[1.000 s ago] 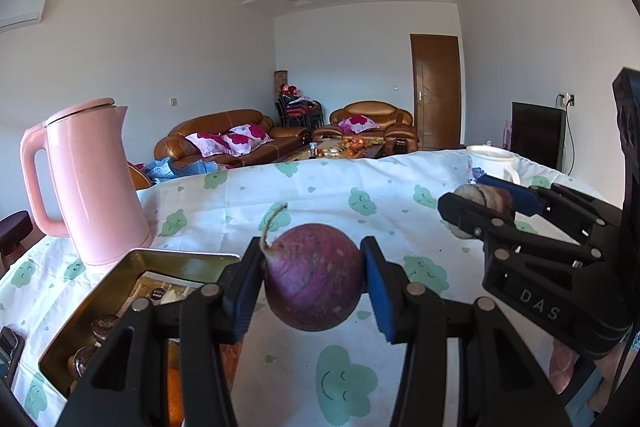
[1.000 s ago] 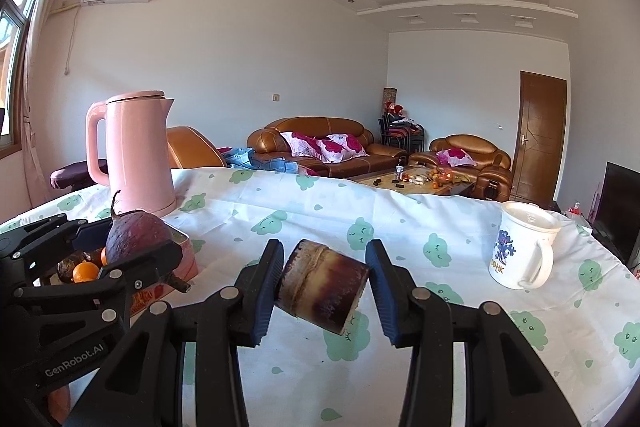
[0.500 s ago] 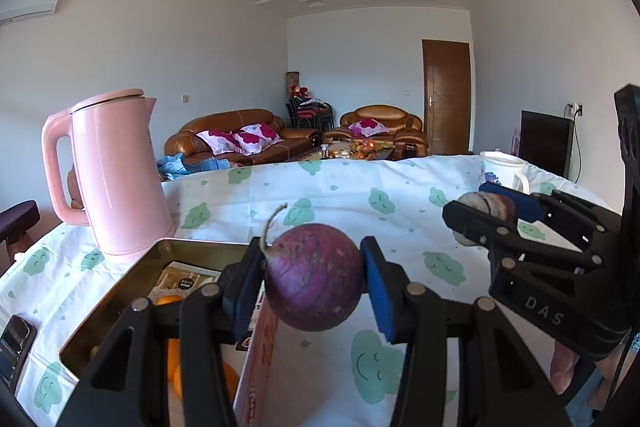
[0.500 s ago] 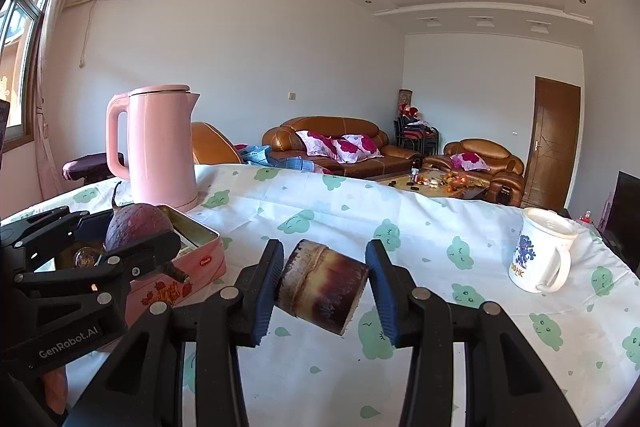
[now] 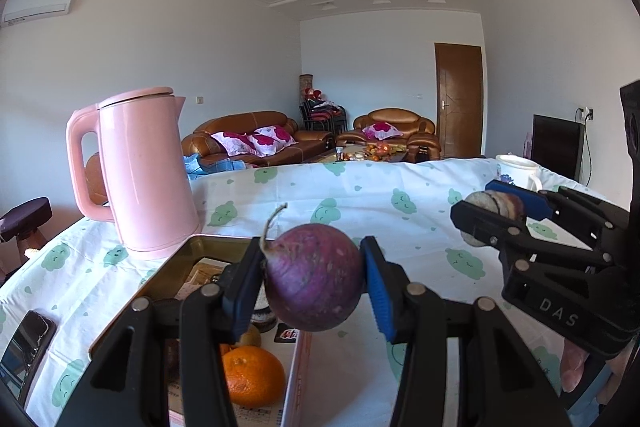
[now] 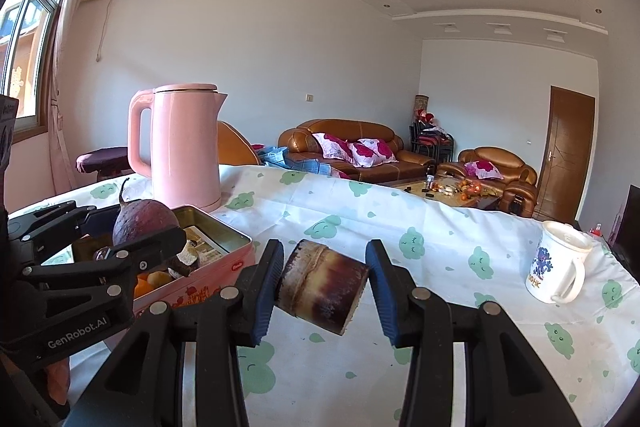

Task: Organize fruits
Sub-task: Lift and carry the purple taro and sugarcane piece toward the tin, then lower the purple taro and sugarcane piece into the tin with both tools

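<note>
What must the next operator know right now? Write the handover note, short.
Left gripper: shut on the purple fruit, held above the tin's right edge.
Right gripper: shut on the brown stub, held above the cloth, right of the tin.
Tin: open beside the kettle, already holding an orange and other small fruit.
Done: both pieces picked up.
Left: set both in the tin. The mug stands clear on the right.
</note>
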